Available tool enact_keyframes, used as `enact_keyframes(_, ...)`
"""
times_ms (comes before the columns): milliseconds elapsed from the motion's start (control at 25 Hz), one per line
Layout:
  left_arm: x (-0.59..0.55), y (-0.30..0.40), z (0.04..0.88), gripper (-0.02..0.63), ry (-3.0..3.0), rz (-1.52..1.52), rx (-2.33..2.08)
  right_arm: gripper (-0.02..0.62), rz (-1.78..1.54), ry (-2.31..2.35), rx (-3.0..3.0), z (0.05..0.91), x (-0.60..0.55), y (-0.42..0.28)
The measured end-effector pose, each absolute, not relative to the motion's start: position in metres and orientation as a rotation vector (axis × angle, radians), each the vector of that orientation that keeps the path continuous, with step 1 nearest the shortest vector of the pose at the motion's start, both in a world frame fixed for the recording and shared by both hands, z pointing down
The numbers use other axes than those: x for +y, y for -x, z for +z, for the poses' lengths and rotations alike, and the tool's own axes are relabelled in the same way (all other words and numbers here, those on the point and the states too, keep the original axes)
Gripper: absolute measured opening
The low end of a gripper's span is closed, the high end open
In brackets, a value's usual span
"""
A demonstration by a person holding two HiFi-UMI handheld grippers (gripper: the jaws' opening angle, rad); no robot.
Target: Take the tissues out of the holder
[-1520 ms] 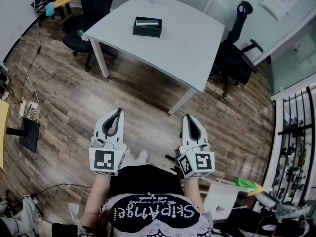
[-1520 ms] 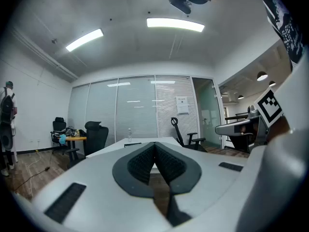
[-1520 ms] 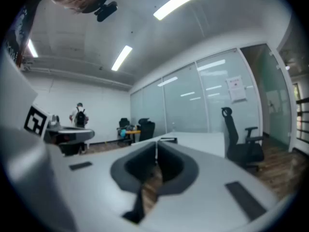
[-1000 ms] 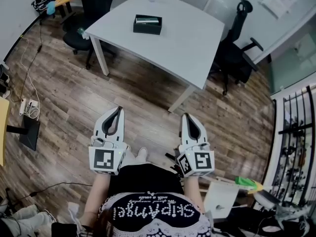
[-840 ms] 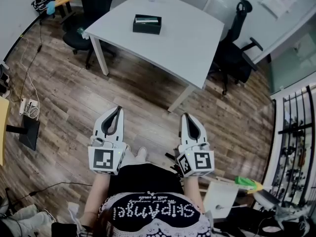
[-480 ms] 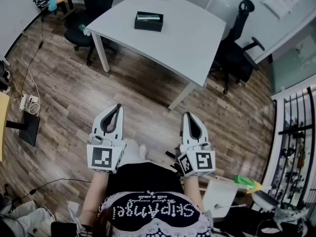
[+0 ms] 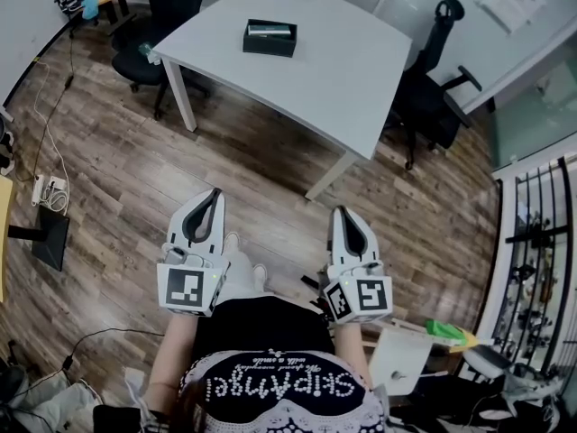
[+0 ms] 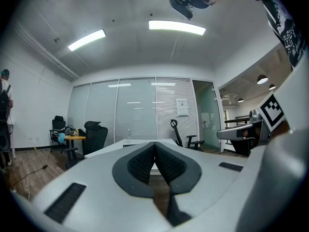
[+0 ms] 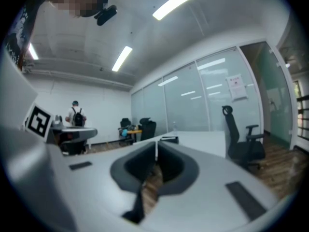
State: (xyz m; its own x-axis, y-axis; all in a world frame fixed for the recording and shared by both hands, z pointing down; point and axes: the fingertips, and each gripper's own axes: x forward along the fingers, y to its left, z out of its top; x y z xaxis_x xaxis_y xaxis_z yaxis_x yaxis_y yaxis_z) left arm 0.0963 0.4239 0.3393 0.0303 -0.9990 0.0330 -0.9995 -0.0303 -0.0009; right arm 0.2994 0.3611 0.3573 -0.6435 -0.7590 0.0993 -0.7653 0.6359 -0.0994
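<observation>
Approach looks pending: left gripper (image 7: 214, 197) and right gripper (image 7: 341, 214) are hovering clenched and empty at lower centre, tissue holder (image 7: 270, 42) is sitting on table (image 7: 352, 79) at top centre, well apart, likely needing walk-up with jaws opening.

The person wears a black top (image 7: 266, 327) with pale beaded lettering. The left hand-held gripper (image 7: 215, 194) and right hand-held gripper (image 7: 342, 212) are white, with black-and-white marker cubes (image 7: 187, 289).

Bright, even light from ceiling strips (image 8: 176, 27), strong fisheye bending at edges, right gripper view soft.
</observation>
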Motion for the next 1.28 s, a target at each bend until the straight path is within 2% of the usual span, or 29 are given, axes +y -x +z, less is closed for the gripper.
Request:
enact_keyframes(760, 0.304, 0.008, 0.335, 0.031, -2.317, 0.020, -2.042, 0.035, 0.233, -1.403, -2.740, 0.351, 0.264, -0.190)
enact_keyframes(1280, 0.276, 0.048, 0.348, 0.031, -2.303, 0.042, -1.995, 0.035, 0.261, -1.482, -2.670, 0.359, 0.237, -0.168)
